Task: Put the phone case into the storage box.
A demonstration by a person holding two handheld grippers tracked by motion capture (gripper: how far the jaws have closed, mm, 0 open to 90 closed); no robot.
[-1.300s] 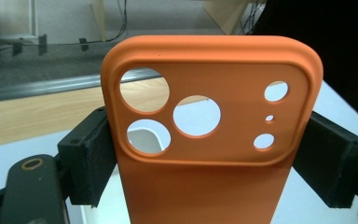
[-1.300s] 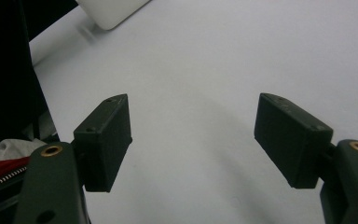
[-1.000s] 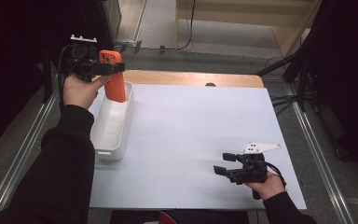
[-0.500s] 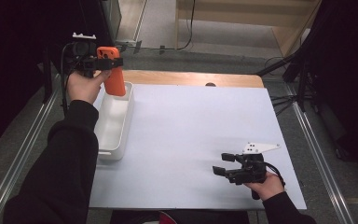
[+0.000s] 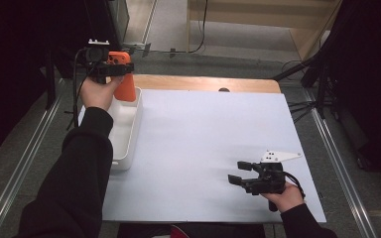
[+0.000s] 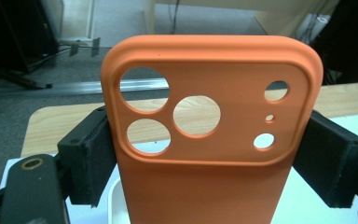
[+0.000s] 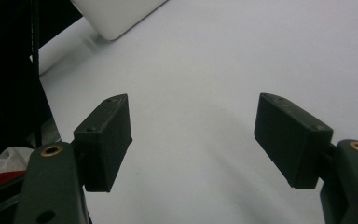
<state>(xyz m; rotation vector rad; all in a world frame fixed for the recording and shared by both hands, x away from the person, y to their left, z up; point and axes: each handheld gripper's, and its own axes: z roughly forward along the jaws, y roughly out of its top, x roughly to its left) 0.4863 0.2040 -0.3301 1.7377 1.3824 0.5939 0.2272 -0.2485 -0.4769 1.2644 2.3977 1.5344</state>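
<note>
An orange phone case (image 5: 124,85) with round camera cut-outs stands upright between the jaws of my left gripper (image 5: 121,67), over the far end of a white tray (image 5: 135,119). In the left gripper view both pads press on the sides of the orange phone case (image 6: 214,154), so the left gripper (image 6: 214,161) is shut on it. Near the table's front right, my right gripper (image 5: 240,173) rests low over the white sheet and points left. Its jaws stand wide apart in the right gripper view, the right gripper (image 7: 193,140) with nothing between them.
The white tray runs along the left edge of the white sheet (image 5: 208,134) and its corner (image 7: 116,18) shows in the right gripper view. A wooden table edge (image 5: 203,83) lies behind. Metal rails flank the table, and a tripod (image 5: 312,74) stands at the far right.
My left hand has carried the orange case a little toward the far end of the tray and lower. The right gripper has stayed where it was.
</note>
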